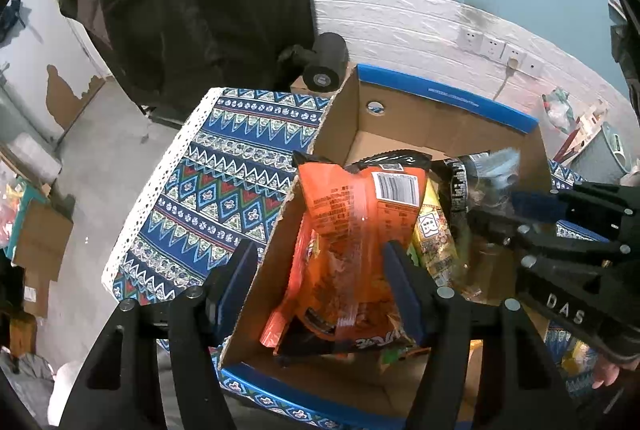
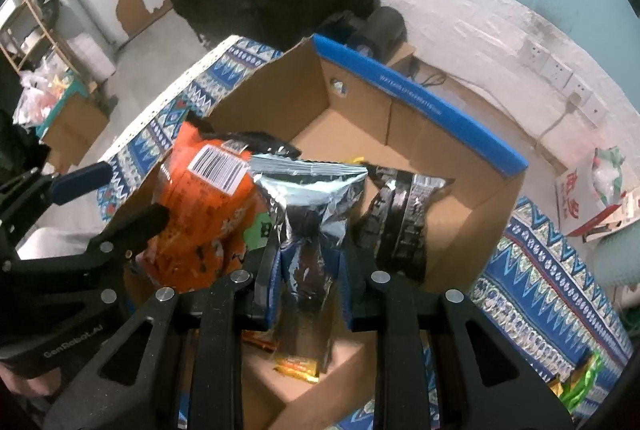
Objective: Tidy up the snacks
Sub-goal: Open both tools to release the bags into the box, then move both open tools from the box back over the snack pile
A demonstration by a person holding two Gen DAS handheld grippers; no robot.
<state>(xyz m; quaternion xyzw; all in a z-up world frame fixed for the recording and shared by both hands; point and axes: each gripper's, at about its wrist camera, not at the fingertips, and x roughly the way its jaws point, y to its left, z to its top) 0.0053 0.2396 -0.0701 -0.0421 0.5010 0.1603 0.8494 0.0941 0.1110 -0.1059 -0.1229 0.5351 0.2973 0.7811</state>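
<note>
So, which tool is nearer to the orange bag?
Left. The left tool is open around the orange bag, one finger outside the box wall. The right tool is beside it, shut on the silver bag.

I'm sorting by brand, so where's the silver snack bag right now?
The silver bag is clamped in the right gripper over the cardboard box, between the orange bag and a black packet.

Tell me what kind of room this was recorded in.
Probably a storeroom or workshop corner, not a kitchen: bare concrete floor, painted brick wall with wall sockets, cardboard boxes on the floor.
</note>
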